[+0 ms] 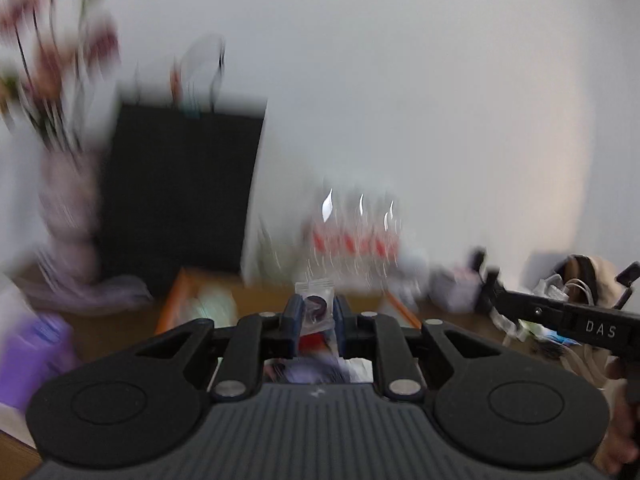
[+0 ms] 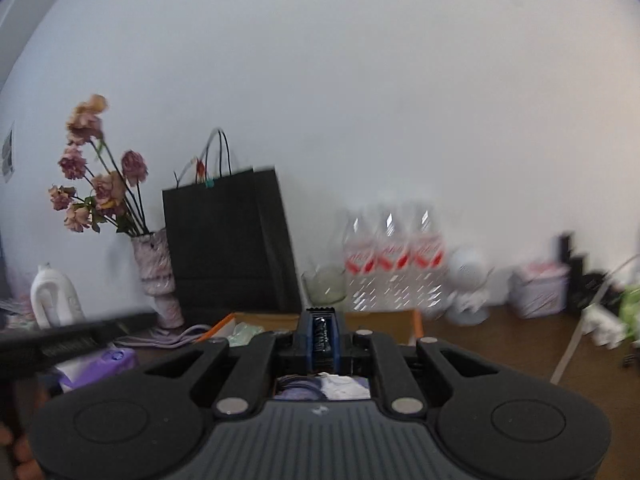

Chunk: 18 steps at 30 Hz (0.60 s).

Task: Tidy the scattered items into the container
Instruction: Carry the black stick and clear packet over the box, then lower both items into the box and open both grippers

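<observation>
Currently a small clear sachet [image 1: 316, 304] with a dark round content is pinched between the pads of the left gripper [image 1: 316, 314], its top edge standing just above the fingertips. A thin dark item [image 2: 321, 334], too blurred to be identified, is clamped in the right gripper [image 2: 321, 336], whose jaws are fully closed on it. Both items are thus carried, not on the counter [image 2: 500, 344].

Just beyond and below both grippers an orange-rimmed box [image 2: 416, 322] is seen, taken to be the container; pale contents are already visible inside it. Only its far rim and left edge are shown clearly.

Step in hand, as judged: transport of both items to the box, release pending.

Notes for good execution:
- The sachet is limp and held by a narrow margin, so the grip should be kept firm until the gripper is over the box opening.
- Each gripper should be brought past the near rim before the jaws are let go, so that nothing falls on the counter short of the box.
- The right gripper [image 1: 560, 312] is seen close on the right of the left one; releases are best staggered to avoid a clash over the opening.
- Behind the box a black paper bag [image 2: 228, 240], a glass [image 2: 325, 286] and water bottles [image 2: 394, 260] stand near the far rim; overshoot should be avoided.
</observation>
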### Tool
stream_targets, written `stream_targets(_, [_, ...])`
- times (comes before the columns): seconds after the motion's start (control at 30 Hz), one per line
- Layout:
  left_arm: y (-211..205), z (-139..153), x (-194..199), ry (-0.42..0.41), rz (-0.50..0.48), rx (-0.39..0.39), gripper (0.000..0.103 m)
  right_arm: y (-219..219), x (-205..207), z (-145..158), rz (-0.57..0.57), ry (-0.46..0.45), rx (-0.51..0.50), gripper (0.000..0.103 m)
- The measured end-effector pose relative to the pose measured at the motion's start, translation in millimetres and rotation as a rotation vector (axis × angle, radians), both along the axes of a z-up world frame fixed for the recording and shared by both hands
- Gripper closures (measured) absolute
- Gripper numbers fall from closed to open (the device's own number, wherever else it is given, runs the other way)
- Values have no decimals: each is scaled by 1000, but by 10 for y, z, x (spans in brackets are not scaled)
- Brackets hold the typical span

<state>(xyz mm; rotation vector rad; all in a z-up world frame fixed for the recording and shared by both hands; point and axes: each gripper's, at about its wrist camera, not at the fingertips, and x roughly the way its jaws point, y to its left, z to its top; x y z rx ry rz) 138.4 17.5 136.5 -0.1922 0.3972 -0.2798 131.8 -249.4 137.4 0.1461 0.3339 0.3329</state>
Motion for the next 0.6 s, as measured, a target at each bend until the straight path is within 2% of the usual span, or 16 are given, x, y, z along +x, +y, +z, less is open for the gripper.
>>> stream_targets(0.03, [-1,-18,253,77,-12,-2,86,-3,198,15,7,43,4,95])
stream_targets(0.13, [-135,-181,839,220,-82,58,86,51,784,-57,36,184,31,95])
stream_targets(0.2, [-207,-348,1125,309,-80,72,86,136,1140,-193,79,284,61,95])
stream_targets(0.27, [-266,-526,1375,371,-101,89,85,212,1437,-344,85,357,57,95])
stream_targets(0.37, [-360,-744,1574,415,-100,138,84,252,1786,-586,68,455,65,95])
stream_targets(0.4, [-366,-780,1623,416,-103,144,79,257,1893,-666,64,488,65,94])
stream_targets(0.43, [-373,-816,1660,416,-105,150,69,269,1975,-733,62,512,61,94])
stream_targets(0.47, [-373,-837,1679,412,-100,152,65,288,2051,-797,58,531,53,91])
stream_targets(0.53, [-357,-825,1705,404,-101,158,62,340,2174,-919,41,563,21,87])
stream_targets(0.6, [-283,-776,1709,392,-81,139,61,346,2264,-998,38,595,31,60])
